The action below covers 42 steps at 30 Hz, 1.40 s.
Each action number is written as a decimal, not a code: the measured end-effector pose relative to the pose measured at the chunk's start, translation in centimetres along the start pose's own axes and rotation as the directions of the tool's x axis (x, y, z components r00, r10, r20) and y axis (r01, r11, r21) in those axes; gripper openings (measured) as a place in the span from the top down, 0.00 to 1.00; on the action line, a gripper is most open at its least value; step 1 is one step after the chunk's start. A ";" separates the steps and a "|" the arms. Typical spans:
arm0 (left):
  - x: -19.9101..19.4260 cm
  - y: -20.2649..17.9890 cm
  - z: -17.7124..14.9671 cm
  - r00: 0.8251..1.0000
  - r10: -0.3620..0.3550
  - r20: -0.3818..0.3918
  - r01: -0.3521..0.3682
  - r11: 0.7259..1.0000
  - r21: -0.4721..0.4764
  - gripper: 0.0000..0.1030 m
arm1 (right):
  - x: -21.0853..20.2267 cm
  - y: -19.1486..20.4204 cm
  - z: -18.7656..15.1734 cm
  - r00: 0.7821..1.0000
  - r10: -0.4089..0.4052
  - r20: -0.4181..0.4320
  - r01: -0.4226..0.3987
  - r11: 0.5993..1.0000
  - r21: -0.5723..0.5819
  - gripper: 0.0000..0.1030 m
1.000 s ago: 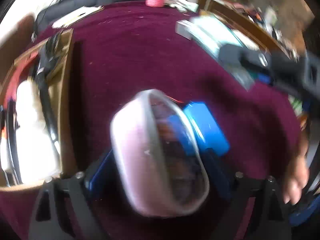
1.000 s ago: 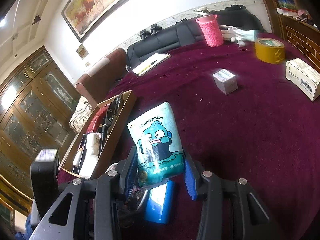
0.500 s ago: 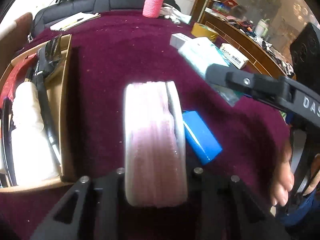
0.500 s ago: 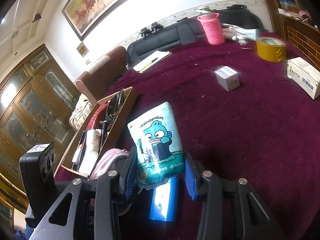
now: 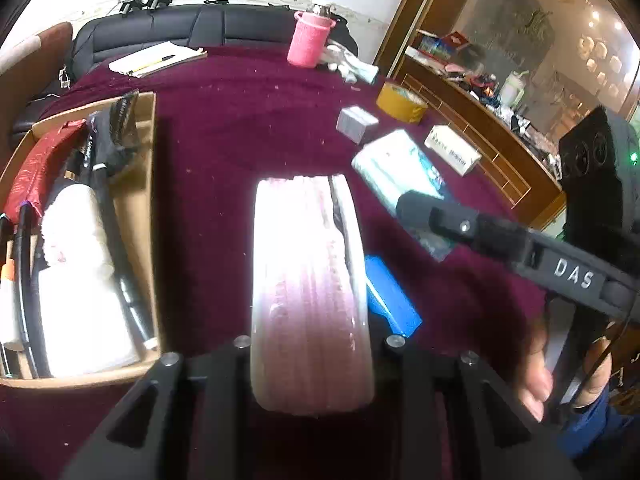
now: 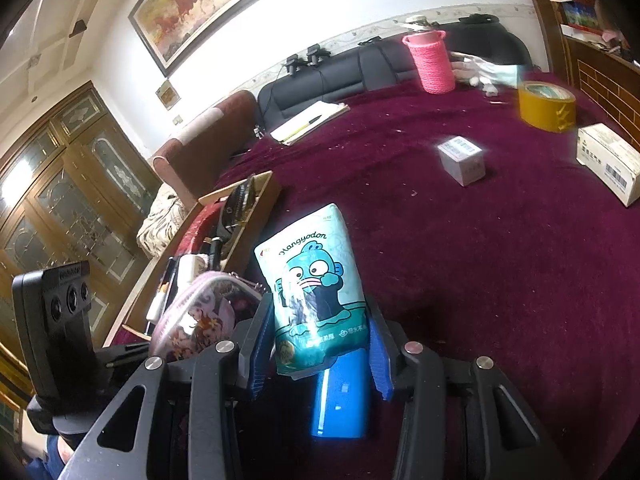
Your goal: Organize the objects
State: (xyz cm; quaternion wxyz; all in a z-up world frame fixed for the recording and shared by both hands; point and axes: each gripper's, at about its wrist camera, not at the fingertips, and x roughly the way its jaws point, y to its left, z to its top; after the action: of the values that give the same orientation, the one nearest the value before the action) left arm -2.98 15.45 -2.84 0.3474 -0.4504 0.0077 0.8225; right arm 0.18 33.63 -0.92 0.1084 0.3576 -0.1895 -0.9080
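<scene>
Your biggest piece is the cardboard box [image 5: 146, 184] on the left of the maroon tablecloth [image 5: 248, 128]. It is stiff and already crowded, so anything more has to slot into the little room left by its near wall. What lies under the white bundle and black cables there is washed out by glare.

Next, the pink pouch [image 5: 310, 292]: your left gripper [image 5: 312, 350] has just closed on it and holds it edge-on, off the cloth, beside the box. It looks soft and light, with a slick clear face showing printed figures in the right wrist view [image 6: 192, 320], so keep the hold low across its body; it could sag or slide. Its contents cannot be made out, and it hides the jaw tips completely.

Smaller, the tissue pack [image 6: 314, 292] stands clamped in your right gripper [image 6: 316, 350], squashy and light, gripped at its lower end.

Smallest, the blue case [image 6: 340, 396] lies on the cloth below that pack, probably hard and smooth; its far end is covered.
</scene>
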 end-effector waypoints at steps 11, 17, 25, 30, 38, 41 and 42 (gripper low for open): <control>-3.5 1.8 0.6 0.996 -0.063 0.067 0.066 0.997 -0.048 0.73 | 0.5 2.5 1.1 1.000 0.025 -0.007 -0.025 0.999 -0.034 0.55; -5.2 3.3 0.8 0.992 -0.069 0.103 0.075 0.995 -0.058 0.73 | 0.9 3.6 1.3 0.999 0.031 -0.017 -0.032 0.998 -0.046 0.55; -8.5 8.6 1.2 0.984 0.010 0.178 0.018 0.988 -0.153 0.73 | 1.7 5.3 1.7 0.998 0.050 -0.029 -0.052 0.996 -0.073 0.55; -9.7 11.2 1.2 0.978 0.054 0.200 -0.016 0.983 -0.184 0.73 | 2.9 6.7 2.0 0.996 0.073 -0.050 -0.077 0.993 -0.091 0.55; -9.2 15.2 0.7 0.977 0.110 0.185 -0.060 0.965 -0.257 0.73 | 7.8 10.3 3.5 0.990 0.092 -0.111 -0.107 0.985 -0.136 0.55; -9.1 16.5 0.3 0.978 0.108 0.179 -0.053 0.957 -0.287 0.72 | 10.5 11.4 4.0 0.985 0.093 -0.143 -0.112 0.984 -0.136 0.55; -9.0 16.7 0.2 0.979 0.107 0.176 -0.053 0.956 -0.289 0.72 | 11.4 11.9 4.1 0.983 0.096 -0.155 -0.118 0.983 -0.138 0.55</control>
State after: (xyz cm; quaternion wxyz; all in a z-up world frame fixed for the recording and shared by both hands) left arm -9.65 -2.24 -1.01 0.2449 -0.4144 -0.1247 0.8676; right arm -10.12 20.16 -0.07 0.1971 0.4040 -0.1326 -0.8834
